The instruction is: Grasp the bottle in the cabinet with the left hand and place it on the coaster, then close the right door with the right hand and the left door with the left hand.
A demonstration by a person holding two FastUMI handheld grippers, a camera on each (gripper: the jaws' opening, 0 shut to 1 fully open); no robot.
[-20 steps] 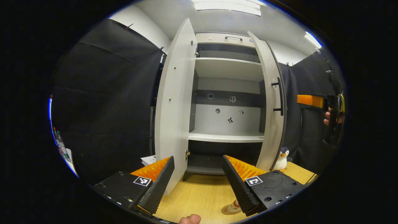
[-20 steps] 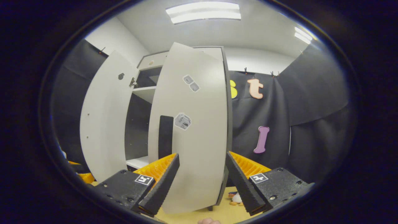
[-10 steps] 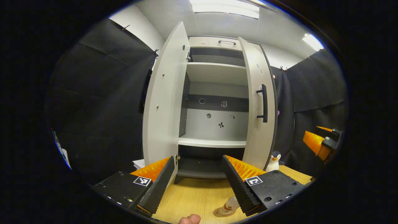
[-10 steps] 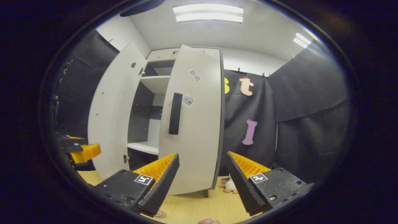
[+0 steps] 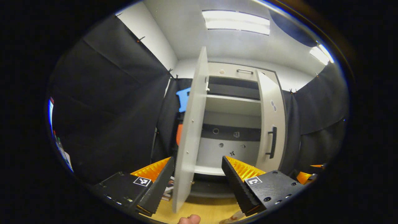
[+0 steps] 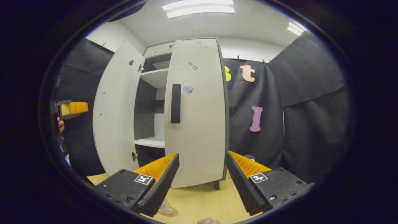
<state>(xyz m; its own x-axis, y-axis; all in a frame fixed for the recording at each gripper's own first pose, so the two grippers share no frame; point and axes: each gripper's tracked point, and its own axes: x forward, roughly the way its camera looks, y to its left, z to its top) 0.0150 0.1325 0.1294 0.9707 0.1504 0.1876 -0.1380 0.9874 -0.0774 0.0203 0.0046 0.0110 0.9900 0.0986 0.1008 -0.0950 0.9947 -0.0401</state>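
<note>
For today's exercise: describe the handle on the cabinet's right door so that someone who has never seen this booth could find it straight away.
Start at the tall pale grey cabinet standing on the wooden table. Its right door is nearly shut. On that door's outer face, near the free edge, sits the handle: a dark vertical bar, the only long dark shape there, unlike the small pale stickers beside it.

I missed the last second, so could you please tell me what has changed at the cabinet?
The right door has swung most of the way shut. The right gripper has backed off from it, and the left gripper has moved up beside the left door. The left door is still wide open; both grippers stay open and empty.
</note>
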